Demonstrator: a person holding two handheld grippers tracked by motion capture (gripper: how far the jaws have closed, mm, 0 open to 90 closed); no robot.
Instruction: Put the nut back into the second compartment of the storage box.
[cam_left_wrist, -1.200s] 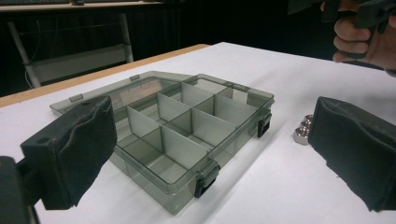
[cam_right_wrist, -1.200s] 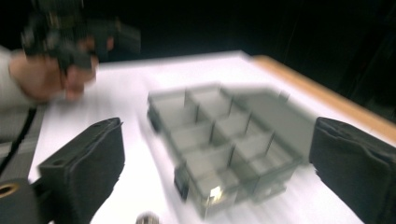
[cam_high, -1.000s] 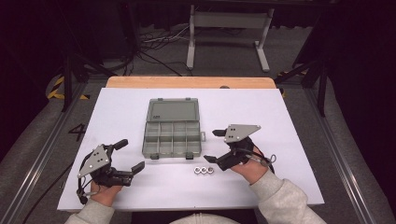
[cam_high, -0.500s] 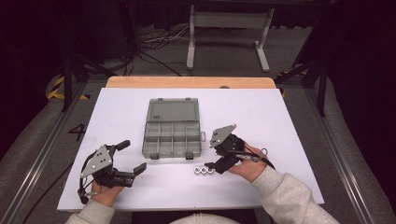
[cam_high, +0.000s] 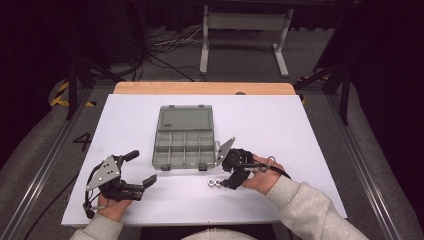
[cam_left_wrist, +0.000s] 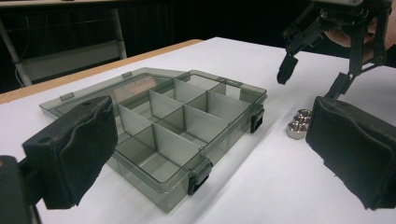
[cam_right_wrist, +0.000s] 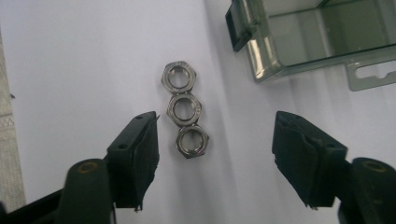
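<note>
white table (cam_high: 300, 130) – dark room | right gripper (cam_right_wrist: 215, 154) jaws closing, unclamped, over nuts (cam_right_wrist: 185, 110) | left gripper (cam_high: 140, 170) agape

An open compartment box (cam_high: 185, 142) is set at mid-table (cam_high: 280, 120), its lid laid flat behind it. Three nuts (cam_right_wrist: 185, 114), touching in a row, are placed just before the box's right front corner.

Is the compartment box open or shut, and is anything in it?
Open: the compartment box has its lid folded back flat. Visible compartments look empty; three nuts lie outside on the table.
</note>
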